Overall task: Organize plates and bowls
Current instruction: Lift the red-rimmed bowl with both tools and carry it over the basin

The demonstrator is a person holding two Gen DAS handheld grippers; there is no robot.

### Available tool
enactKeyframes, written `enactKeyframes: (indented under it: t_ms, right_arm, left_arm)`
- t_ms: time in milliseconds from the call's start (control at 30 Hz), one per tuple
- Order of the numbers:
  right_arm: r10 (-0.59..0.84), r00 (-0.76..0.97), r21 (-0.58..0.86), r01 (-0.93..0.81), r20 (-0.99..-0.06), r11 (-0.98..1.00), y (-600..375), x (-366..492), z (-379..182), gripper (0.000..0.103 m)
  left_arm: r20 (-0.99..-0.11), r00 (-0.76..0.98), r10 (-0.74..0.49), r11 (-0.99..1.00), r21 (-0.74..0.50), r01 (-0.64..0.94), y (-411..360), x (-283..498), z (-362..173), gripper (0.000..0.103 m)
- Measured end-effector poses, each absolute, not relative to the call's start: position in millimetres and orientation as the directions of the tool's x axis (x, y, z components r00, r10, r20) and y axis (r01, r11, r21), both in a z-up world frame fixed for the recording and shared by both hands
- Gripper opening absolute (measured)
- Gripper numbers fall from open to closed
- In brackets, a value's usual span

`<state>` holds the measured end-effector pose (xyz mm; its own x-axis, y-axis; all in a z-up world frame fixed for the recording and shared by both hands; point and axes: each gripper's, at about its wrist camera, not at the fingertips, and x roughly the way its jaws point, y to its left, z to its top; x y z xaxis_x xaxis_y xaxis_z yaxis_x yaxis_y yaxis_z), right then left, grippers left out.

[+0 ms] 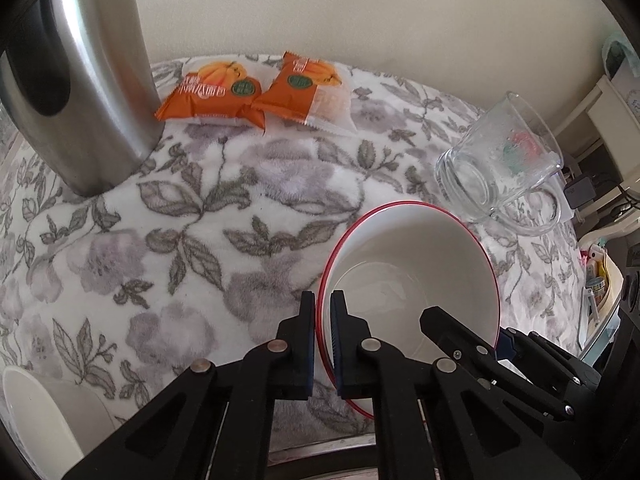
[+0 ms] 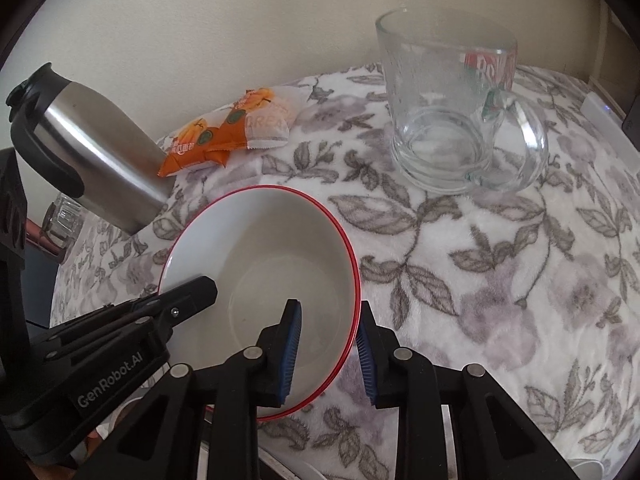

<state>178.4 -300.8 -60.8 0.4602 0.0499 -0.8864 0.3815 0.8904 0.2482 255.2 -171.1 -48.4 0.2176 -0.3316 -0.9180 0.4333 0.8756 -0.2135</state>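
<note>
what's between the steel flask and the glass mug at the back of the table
The two orange snack packets lie between the steel flask and the glass mug, on the floral cloth; the right wrist view shows it best.

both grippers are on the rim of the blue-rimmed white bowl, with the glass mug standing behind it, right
Not quite: the bowl has a red rim, not blue, as the right wrist view shows. The rest holds: the left gripper and right gripper straddle its rim, and the glass mug stands behind.
</note>
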Motion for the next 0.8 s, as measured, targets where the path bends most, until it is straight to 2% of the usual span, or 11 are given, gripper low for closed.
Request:
enactKeyframes:
  t_ms: [500, 800]
  right_arm:
    - [0.029, 0.537, 0.239, 0.327, -0.843, 0.915, -278.7, 150.6, -7.2, 0.029]
    - [0.038, 0.557, 0.223, 0.267, -0.829, 0.938, -236.5, 107.0, 9.3, 0.029]
  left_arm:
    - [-0.883, 0.301, -0.361, 0.882, -0.218, 0.417, -148.8, 230.7, 2.5, 0.007]
    - [-0.86, 0.316, -0.401, 0.887, -0.279, 0.367, -101.7, 187.0, 15.1, 0.008]
